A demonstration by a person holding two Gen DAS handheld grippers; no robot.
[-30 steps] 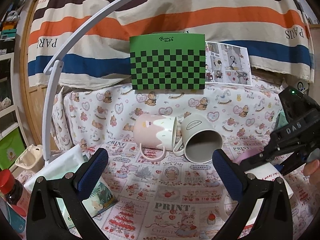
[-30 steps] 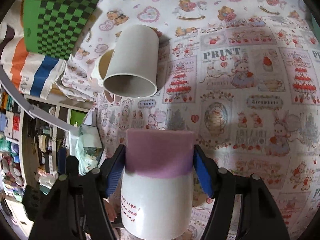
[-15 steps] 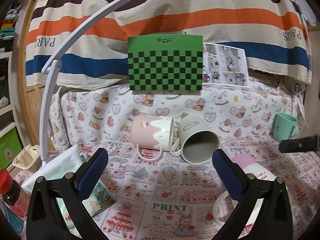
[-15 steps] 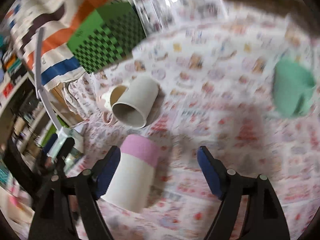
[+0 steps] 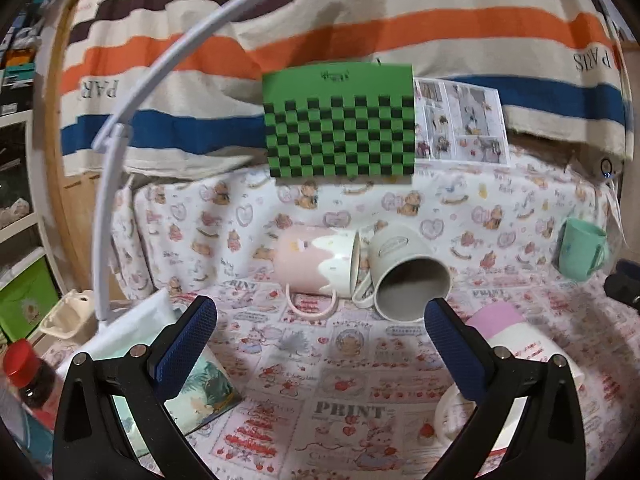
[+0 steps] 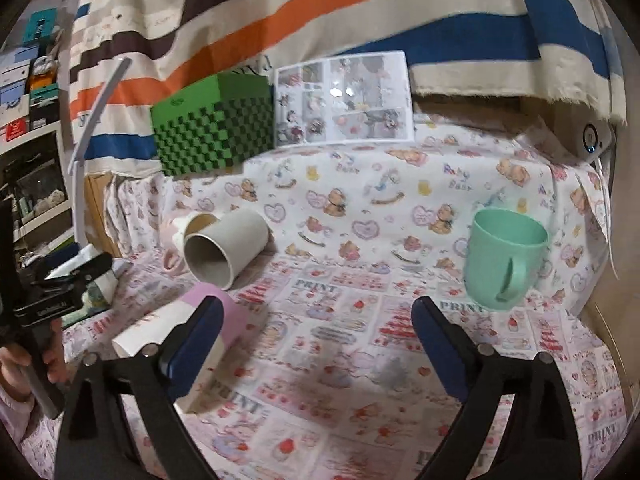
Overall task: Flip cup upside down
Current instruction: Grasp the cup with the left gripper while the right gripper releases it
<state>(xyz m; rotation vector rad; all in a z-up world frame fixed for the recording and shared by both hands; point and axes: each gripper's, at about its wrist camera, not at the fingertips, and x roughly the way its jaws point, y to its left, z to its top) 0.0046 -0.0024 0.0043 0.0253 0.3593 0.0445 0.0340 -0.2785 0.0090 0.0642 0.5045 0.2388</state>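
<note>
Cup [image 6: 176, 330] with a lilac band lies on its side on the desk [image 6: 360, 360], just beside the right gripper [image 6: 316, 344], whose jaws stand apart around nothing. Left gripper [image 5: 320, 344] is likewise spread and empty. Farther back lie a grey mug [image 5: 408, 276] and pink mug [image 5: 316, 264], touching. A green cup [image 6: 502, 258] stands upright to the right.

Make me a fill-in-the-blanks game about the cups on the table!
1. The green cup stands ____.
2. The grey cup lies on its ____.
3. The checkered box is black and ____.
4. The right gripper is open and holds ____.

Missing words: upright; side; green; nothing
</note>
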